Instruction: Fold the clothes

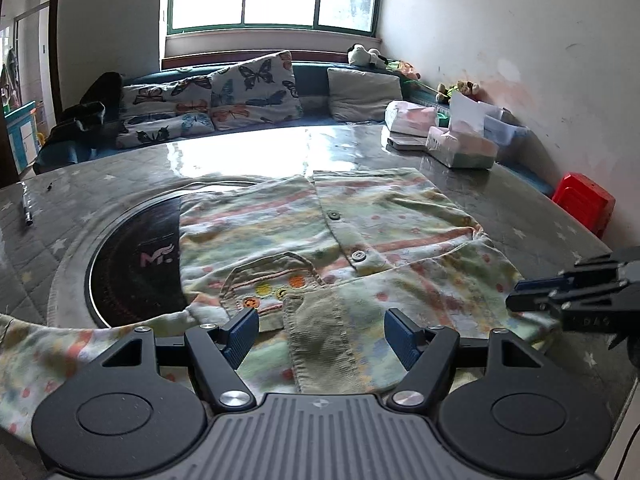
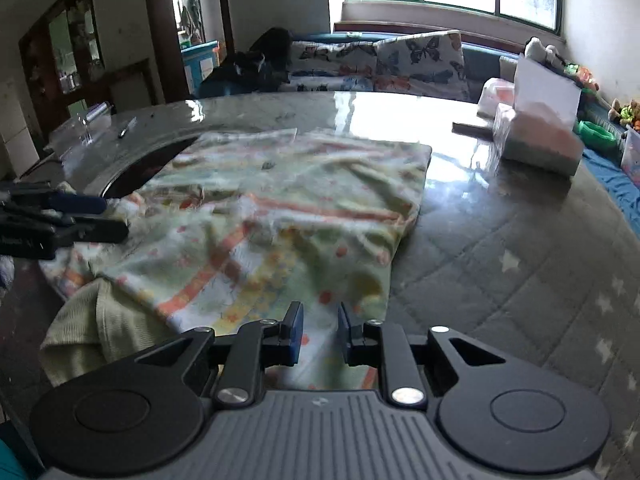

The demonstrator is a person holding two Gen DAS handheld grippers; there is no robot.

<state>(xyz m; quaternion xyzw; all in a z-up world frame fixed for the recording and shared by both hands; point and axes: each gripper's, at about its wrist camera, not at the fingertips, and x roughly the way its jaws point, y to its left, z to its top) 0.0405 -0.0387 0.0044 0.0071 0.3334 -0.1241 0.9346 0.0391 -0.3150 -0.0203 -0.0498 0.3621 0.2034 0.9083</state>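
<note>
A small pale green patterned shirt (image 1: 360, 232) with buttons, a chest pocket and a ribbed green cuff (image 1: 320, 336) lies spread on the table. It also shows in the right wrist view (image 2: 280, 216). My left gripper (image 1: 322, 330) is open, its blue pads (image 1: 242, 334) on either side of the ribbed cuff, just above the cloth. My right gripper (image 2: 320, 330) is open with a narrow gap, low over the shirt's near edge. It shows in the left wrist view at the right (image 1: 560, 292). The left gripper shows in the right wrist view at the left (image 2: 72, 216).
A round black cooktop (image 1: 136, 256) is set in the table (image 1: 500, 200), partly under the shirt. A pen (image 1: 27, 210) lies far left. Tissue packs (image 1: 460, 146) and boxes stand at the back right. A red stool (image 1: 584, 200) stands beyond the right edge. A cushioned bench (image 1: 256, 96) runs behind.
</note>
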